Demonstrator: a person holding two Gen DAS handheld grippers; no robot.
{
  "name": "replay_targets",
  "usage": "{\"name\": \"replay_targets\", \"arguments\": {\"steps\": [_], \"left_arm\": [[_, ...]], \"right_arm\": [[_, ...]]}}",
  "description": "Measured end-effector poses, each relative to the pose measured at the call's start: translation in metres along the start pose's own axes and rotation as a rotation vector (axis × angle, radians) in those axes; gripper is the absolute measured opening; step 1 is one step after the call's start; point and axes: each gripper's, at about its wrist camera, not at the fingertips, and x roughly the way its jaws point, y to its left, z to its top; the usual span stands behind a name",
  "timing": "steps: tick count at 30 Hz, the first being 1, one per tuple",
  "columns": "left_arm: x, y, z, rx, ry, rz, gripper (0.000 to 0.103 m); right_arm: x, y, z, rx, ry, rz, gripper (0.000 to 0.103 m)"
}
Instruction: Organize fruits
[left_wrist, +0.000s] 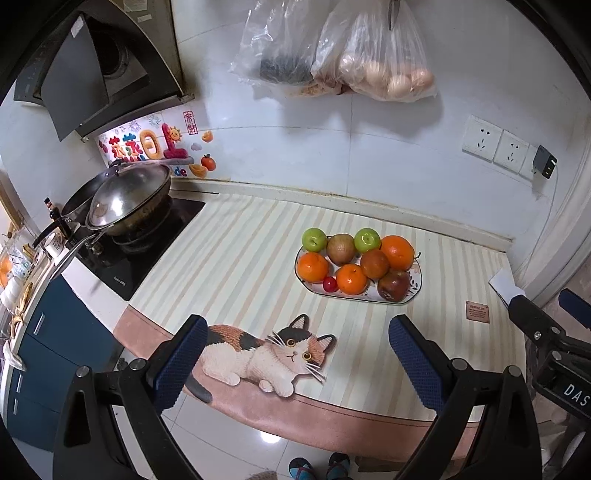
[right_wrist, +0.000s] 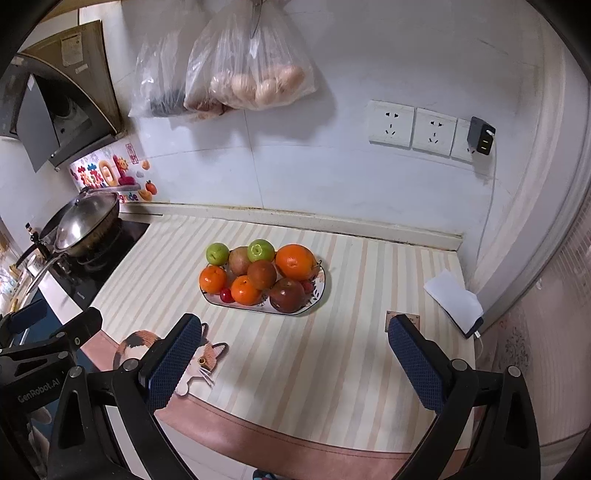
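Observation:
An oval white plate (left_wrist: 415, 293) (right_wrist: 320, 291) stands on the striped mat, piled with fruit: two green apples (left_wrist: 314, 239) (right_wrist: 217, 253), several oranges (left_wrist: 397, 252) (right_wrist: 295, 261), a kiwi (left_wrist: 340, 248), brown-red fruits (left_wrist: 394, 285) (right_wrist: 287, 294) and a small red cherry (left_wrist: 330, 284) (right_wrist: 226, 294). My left gripper (left_wrist: 295, 354) is open and empty, held above the counter's front edge, short of the plate. My right gripper (right_wrist: 293, 354) is open and empty, also in front of the plate. The right gripper's body shows at the left view's right edge (left_wrist: 546, 332).
A wok with a lid (left_wrist: 127, 199) (right_wrist: 86, 225) sits on the black cooktop at the left. Plastic bags (left_wrist: 373, 62) (right_wrist: 251, 70) hang on the wall above. A phone with white paper (right_wrist: 454, 302) lies at the counter's right, charging. Wall sockets (right_wrist: 410, 127) are behind.

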Motion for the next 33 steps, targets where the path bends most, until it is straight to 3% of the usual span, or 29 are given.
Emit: {"name": "replay_targets", "arguments": {"steps": [33], "left_arm": [[0.008, -0.01, 0.008, 0.014, 0.0, -0.012, 0.1]], "right_arm": [[0.014, -0.002, 0.005, 0.004, 0.013, 0.018, 0.103]]}}
